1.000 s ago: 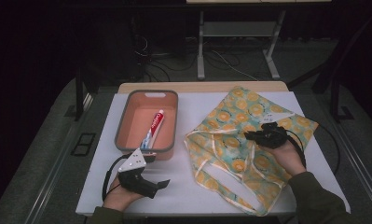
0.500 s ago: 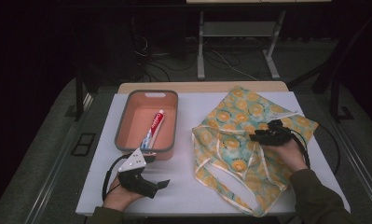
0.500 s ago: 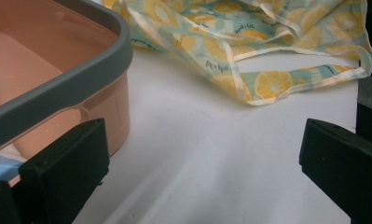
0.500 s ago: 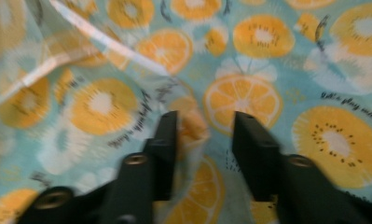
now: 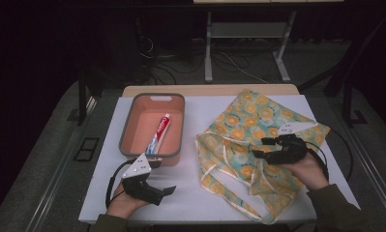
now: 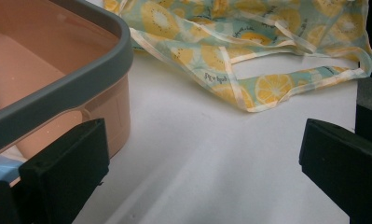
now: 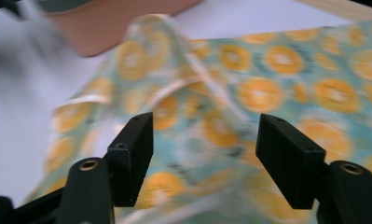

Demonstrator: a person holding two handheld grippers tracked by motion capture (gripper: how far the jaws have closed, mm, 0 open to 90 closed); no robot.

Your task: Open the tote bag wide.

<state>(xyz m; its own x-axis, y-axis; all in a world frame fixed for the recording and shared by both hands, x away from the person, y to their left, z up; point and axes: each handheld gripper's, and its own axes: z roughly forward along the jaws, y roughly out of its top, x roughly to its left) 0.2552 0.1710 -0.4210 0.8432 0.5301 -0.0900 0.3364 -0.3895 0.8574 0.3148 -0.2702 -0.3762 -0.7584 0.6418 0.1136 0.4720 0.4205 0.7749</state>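
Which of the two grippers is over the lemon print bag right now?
The right gripper, jaws open above the lemon-print bag at the table's right. The left gripper rests on bare tabletop just in front of the pink bin.

Cloth tote bag (image 5: pixel 251 140), the one thing in hand. Fabric pale teal, printed all over with yellow-orange citrus slices; edges and straps bound in cream tape. Lies flat but rumpled, set cornerwise, to the right of the salmon bin (image 5: pixel 152 126) and near it, not touching. Far corner reaches past the bin's far rim; near end runs well past the bin's near wall. Mouth side faces the bin: a raised fold of cream-edged cloth stands up there. Long strap loops (image 6: pixel 286 84) trail from the near end, lying slack on the white top, one loop enclosing bare surface. Small dark lettering on one strap, unreadable.
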